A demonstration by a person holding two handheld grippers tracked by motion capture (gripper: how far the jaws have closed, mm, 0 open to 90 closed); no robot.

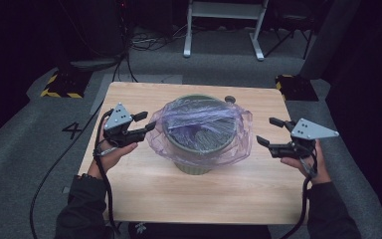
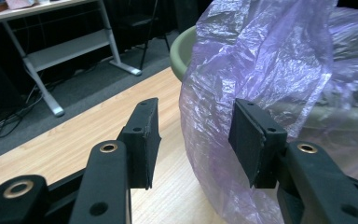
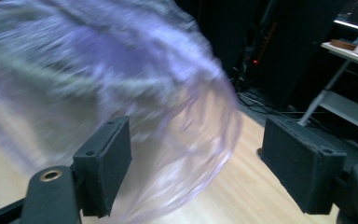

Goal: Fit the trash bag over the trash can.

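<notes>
The bag (image 1: 206, 130) sits over the green pot (image 1: 195, 167) in the middle of the table (image 1: 144, 194), between our two open tongs, and our left tongs (image 1: 142, 123) are nearer it than our right tongs (image 1: 271, 132), with nothing held.

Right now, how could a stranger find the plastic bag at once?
Look at the middle of the wooden table, where a green basin stands. The thin purple bag is draped over it and down its sides; nothing else there is see-through and crinkled.
</notes>
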